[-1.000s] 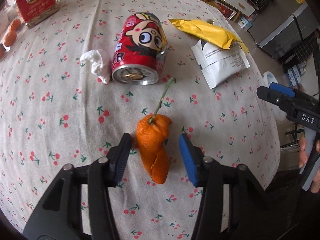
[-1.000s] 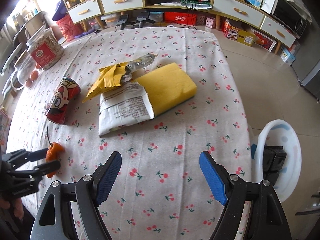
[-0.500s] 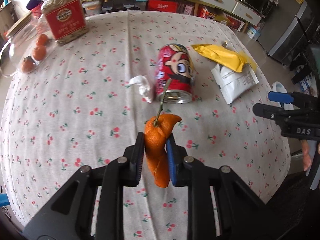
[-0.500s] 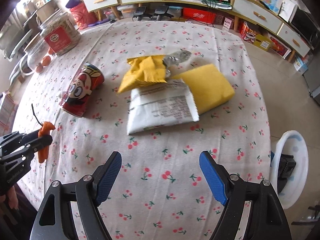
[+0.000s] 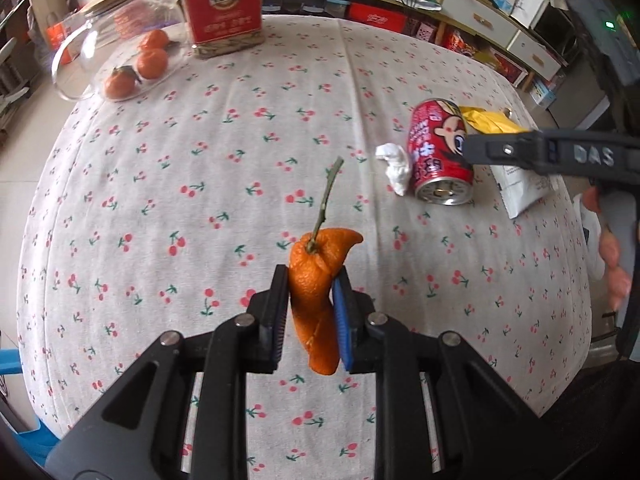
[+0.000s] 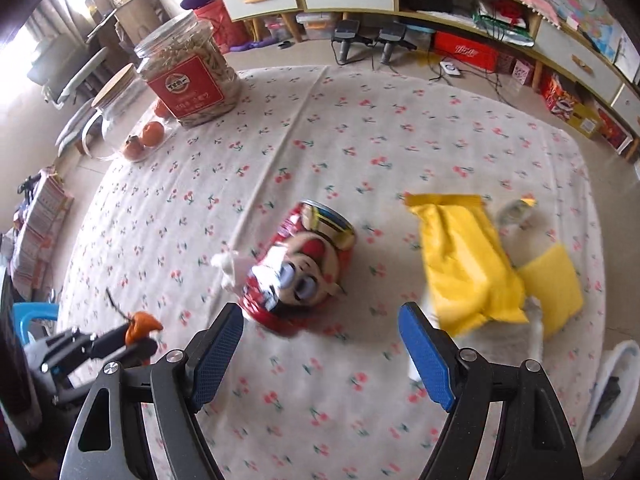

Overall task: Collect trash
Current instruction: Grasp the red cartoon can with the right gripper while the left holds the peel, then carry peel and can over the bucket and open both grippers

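Note:
My left gripper [image 5: 310, 312] is shut on an orange peel [image 5: 318, 280] with a green stem and holds it above the cherry-print tablecloth [image 5: 180, 200]. It also shows in the right wrist view [image 6: 132, 338] at the lower left. My right gripper [image 6: 322, 354] is open and empty, just short of a red cartoon can [image 6: 304, 276] lying on its side. A crumpled white tissue [image 6: 232, 264] lies against the can's left. A yellow wrapper [image 6: 464, 264] and a white packet [image 5: 520, 188] lie to the right.
A yellow sponge [image 6: 552, 288] lies beyond the wrapper. A seed jar with a red label [image 6: 188, 76] and a glass jar of oranges [image 6: 136, 136] stand at the far left. A white bin [image 6: 612, 392] sits on the floor at the right.
My left gripper closed on the orange peel and lifted it off the table. My right gripper swung left, from over the wrappers to in front of the can.

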The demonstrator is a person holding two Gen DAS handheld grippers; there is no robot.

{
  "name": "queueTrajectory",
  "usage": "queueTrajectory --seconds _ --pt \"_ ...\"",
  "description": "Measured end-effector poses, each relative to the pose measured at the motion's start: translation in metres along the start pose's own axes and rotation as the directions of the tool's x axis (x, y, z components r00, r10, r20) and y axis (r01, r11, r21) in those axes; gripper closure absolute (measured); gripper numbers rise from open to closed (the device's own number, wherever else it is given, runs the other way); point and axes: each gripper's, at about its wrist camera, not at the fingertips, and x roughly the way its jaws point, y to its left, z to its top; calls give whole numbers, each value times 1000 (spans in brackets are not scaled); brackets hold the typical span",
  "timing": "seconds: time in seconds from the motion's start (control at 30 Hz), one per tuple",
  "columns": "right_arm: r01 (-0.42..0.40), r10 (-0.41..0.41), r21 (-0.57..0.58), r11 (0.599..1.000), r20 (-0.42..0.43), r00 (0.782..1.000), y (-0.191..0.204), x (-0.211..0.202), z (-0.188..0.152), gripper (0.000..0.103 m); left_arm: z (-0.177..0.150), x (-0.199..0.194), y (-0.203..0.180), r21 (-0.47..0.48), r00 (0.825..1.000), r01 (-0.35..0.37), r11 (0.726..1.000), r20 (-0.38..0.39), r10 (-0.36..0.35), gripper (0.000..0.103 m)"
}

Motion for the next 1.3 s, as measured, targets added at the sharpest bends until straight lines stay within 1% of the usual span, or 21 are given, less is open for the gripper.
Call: queueTrajectory --seconds 0.13,0.27,0.43,0.5,0.63,0.67,0.7,0.77,0.87,1.1,1.2,1.3 --pt "6 -5 47 999 -21 1000 3 21 14 23 -3 1 4 -11 1000 13 1000 -12 -13 80" --pt "-6 11 92 996 -48 999 1 35 20 31 -4 0 3 -3 1000 26 1000 -4 -26 80" --pt "-16 23 106 994 -63 998 0 43 21 36 -5 -3 5 -5 1000 31 1000 -1 -31 80" --pt "-20 27 100 995 -73 997 2 45 21 45 -5 -3 5 -5 1000 30 1000 -2 -30 80" --pt "-23 29 93 995 -65 997 5 41 17 52 -6 -2 6 -10 1000 31 999 -2 -31 80" --pt "-29 35 92 995 -60 998 5 39 16 56 -6 -3 7 -13 999 35 999 0 -35 80" --pt "-38 43 90 995 -55 998 4 36 13 64 -6 -3 7 -14 999 38 999 0 -38 80" --pt "-46 50 88 995 -45 998 1 29 8 70 -6 -3 7 -17 999 47 999 1 -47 80" --pt "-35 37 73 997 -30 999 -4 18 -2 70 -6 -3 3 -11 999 50 999 2 -50 80" --pt "-51 52 70 996 -14 999 -25 -8 -37 70 -6 0 -10 16 997 74 997 -11 -74 80" --pt "-50 50 81 996 -6 999 -40 -20 -56 70 -7 1 -23 43 997 79 996 -13 -79 80" --pt "-35 33 97 995 26 999 -59 -36 -75 70 -6 0 -38 69 996 93 993 -12 -92 80"
